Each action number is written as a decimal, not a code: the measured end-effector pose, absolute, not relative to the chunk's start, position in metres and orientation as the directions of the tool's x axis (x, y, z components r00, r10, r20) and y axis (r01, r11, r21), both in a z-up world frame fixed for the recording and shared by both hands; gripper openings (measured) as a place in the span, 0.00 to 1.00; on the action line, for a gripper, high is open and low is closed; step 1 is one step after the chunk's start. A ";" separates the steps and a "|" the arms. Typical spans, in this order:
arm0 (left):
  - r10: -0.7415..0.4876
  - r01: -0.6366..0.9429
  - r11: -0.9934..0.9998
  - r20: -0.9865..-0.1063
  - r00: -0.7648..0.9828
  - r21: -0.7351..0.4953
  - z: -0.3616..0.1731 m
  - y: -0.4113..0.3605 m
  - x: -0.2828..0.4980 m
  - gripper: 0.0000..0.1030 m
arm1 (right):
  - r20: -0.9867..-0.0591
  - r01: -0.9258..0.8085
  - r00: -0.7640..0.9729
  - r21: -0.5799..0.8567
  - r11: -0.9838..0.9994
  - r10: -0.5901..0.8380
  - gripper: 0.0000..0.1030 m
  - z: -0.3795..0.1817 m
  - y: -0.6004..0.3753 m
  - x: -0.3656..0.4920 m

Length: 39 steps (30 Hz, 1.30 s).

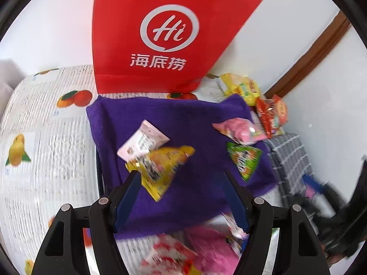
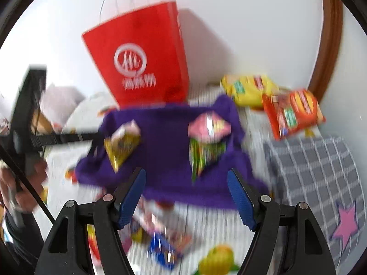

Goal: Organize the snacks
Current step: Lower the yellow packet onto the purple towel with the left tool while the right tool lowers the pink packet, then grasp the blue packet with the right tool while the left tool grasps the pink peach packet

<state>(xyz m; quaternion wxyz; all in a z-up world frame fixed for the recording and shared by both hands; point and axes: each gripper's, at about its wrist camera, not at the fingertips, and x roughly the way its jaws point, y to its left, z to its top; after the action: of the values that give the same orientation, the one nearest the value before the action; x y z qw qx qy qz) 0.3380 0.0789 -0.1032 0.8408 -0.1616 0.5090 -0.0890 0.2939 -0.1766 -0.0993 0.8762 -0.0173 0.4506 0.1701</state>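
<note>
While both grippers hang above the purple cloth [image 1: 183,119], we note four small snack packets lying on it. In the left wrist view, the left gripper [image 1: 182,176] stands with its blue-padded jaws well apart and nothing clamped between them. A yellow packet [image 1: 160,167] lies at centre frame, its lower left corner just beside the left finger's tip; whether it touches the pad we cannot tell. A white-pink packet [image 1: 144,141] sits just above it, overlapping its upper edge. A green packet [image 1: 245,158] lies above the right fingertip, clear of it, with a pink packet [image 1: 238,131] just above, toward the cloth's right edge.

Right wrist view is badly blurred. The right gripper [image 2: 187,180] is likewise spread wide and empty; green packet and pink packet show just above the gap between its fingers, yellow packet to the upper left of the left finger.

Behind the cloth, upper centre of the frame, a red paper bag [image 1: 160,34] stands upright against the white wall. Two larger bags, one yellow [image 1: 243,87] and one orange-red [image 1: 273,114], lie at right beyond the cloth. A grey checked cloth [image 2: 314,171] lies at lower right. More wrappers [image 1: 183,252] show blurred at the bottom of the frame, below the purple cloth, on the fruit-printed table cover [image 1: 45,137]. A hand [image 2: 25,183] grips the left tool at the left edge of the right view.
</note>
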 end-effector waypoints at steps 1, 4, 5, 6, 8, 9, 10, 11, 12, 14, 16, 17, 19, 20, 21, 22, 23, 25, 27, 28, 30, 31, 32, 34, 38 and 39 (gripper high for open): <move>-0.321 -0.016 0.929 -0.824 0.467 -0.370 -0.102 0.079 0.331 0.68 | -0.807 -0.306 0.520 0.131 0.943 0.281 0.72 -0.108 -0.176 0.287; -0.317 -0.017 0.930 -0.824 0.469 -0.368 -0.096 0.079 0.310 0.68 | -0.831 -0.274 0.479 0.164 0.948 0.282 0.70 -0.131 -0.181 0.266; -0.313 -0.017 0.931 -0.824 0.473 -0.364 -0.095 0.081 0.303 0.68 | -0.839 -0.263 0.466 0.172 0.949 0.281 0.70 -0.139 -0.182 0.258; -0.307 -0.019 0.933 -0.821 0.481 -0.360 -0.093 0.083 0.292 0.68 | -0.843 -0.259 0.459 0.174 0.950 0.280 0.70 -0.145 -0.182 0.252; -0.302 -0.027 0.932 -0.816 0.493 -0.361 -0.092 0.086 0.277 0.68 | -0.850 -0.242 0.451 0.179 0.954 0.274 0.70 -0.155 -0.183 0.239; -0.299 -0.030 0.932 -0.815 0.496 -0.361 -0.092 0.087 0.272 0.68 | -0.853 -0.234 0.445 0.184 0.955 0.274 0.70 -0.161 -0.182 0.236; -0.296 -0.034 0.933 -0.816 0.497 -0.359 -0.093 0.090 0.266 0.68 | -0.856 -0.227 0.436 0.194 0.954 0.278 0.70 -0.166 -0.182 0.234; -0.290 -0.040 0.934 -0.817 0.498 -0.356 -0.095 0.092 0.260 0.68 | -0.859 -0.221 0.427 0.203 0.954 0.282 0.70 -0.169 -0.181 0.231; -0.280 -0.049 0.936 -0.821 0.498 -0.349 -0.098 0.095 0.252 0.68 | -0.861 -0.213 0.419 0.214 0.953 0.287 0.70 -0.174 -0.181 0.230; -0.268 -0.061 0.938 -0.826 0.497 -0.341 -0.103 0.100 0.244 0.68 | -0.863 -0.195 0.415 0.224 0.955 0.287 0.70 -0.181 -0.179 0.231; -0.252 -0.082 0.939 -0.830 0.498 -0.334 -0.108 0.107 0.233 0.68 | -0.866 -0.181 0.411 0.230 0.956 0.286 0.70 -0.188 -0.176 0.233; -0.248 -0.089 0.939 -0.832 0.497 -0.333 -0.110 0.108 0.230 0.68 | -0.864 -0.176 0.410 0.239 0.955 0.292 0.70 -0.191 -0.174 0.234; -0.246 -0.102 0.937 -0.838 0.487 -0.334 -0.115 0.114 0.223 0.68 | -0.859 -0.162 0.408 0.264 0.951 0.308 0.70 -0.196 -0.170 0.236; -0.252 -0.106 0.934 -0.839 0.483 -0.342 -0.118 0.118 0.219 0.68 | -0.858 -0.156 0.408 0.271 0.950 0.311 0.70 -0.199 -0.168 0.238; -0.255 -0.110 0.931 -0.838 0.482 -0.347 -0.120 0.120 0.216 0.68 | -0.857 -0.147 0.416 0.267 0.952 0.304 0.70 -0.200 -0.166 0.238; -0.257 -0.113 0.930 -0.838 0.482 -0.351 -0.121 0.122 0.214 0.68 | -0.852 -0.147 0.435 0.253 0.956 0.292 0.66 -0.200 -0.164 0.238; -0.263 -0.115 0.927 -0.836 0.481 -0.358 -0.123 0.124 0.211 0.68 | -0.850 -0.152 0.446 0.236 0.960 0.279 0.59 -0.200 -0.161 0.237; -0.269 -0.116 0.924 -0.837 0.477 -0.363 -0.126 0.125 0.206 0.68 | -0.854 -0.165 0.450 0.209 0.964 0.262 0.41 -0.201 -0.158 0.237; -0.268 -0.118 0.925 -0.841 0.469 -0.360 -0.130 0.124 0.201 0.68 | -0.851 -0.163 0.450 0.219 0.962 0.270 0.40 -0.200 -0.161 0.235; -0.267 -0.118 0.926 -0.844 0.466 -0.358 -0.131 0.123 0.200 0.68 | -0.850 -0.161 0.452 0.223 0.961 0.273 0.40 -0.199 -0.163 0.234; -0.268 -0.112 0.929 -0.848 0.458 -0.354 -0.135 0.120 0.195 0.68 | -0.847 -0.156 0.460 0.219 0.963 0.267 0.39 -0.196 -0.169 0.230; -0.270 -0.109 0.929 -0.849 0.455 -0.354 -0.137 0.119 0.192 0.68 | -0.844 -0.151 0.467 0.220 0.964 0.266 0.39 -0.194 -0.173 0.228; -0.275 -0.105 0.929 -0.850 0.449 -0.355 -0.139 0.116 0.189 0.68 | -0.839 -0.141 0.474 0.226 0.964 0.266 0.39 -0.191 -0.179 0.225; -0.279 -0.098 0.930 -0.853 0.440 -0.355 -0.143 0.111 0.185 0.68 | -0.835 -0.123 0.480 0.240 0.963 0.269 0.39 -0.186 -0.189 0.220; -0.291 -0.081 0.932 -0.862 0.414 -0.353 -0.151 0.097 0.176 0.68 | -0.827 -0.110 0.492 0.251 0.962 0.272 0.39 -0.178 -0.204 0.206; -0.296 -0.079 0.931 -0.866 0.403 -0.355 -0.154 0.092 0.172 0.68 | -0.826 -0.107 0.495 0.250 0.962 0.270 0.39 -0.176 -0.208 0.201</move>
<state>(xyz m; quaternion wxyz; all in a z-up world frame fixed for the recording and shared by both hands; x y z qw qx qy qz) 0.1725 0.0920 -0.1538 0.8195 -0.1728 0.5424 -0.0665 0.2011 -0.2077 -0.1762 0.8607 0.0829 0.4903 0.1094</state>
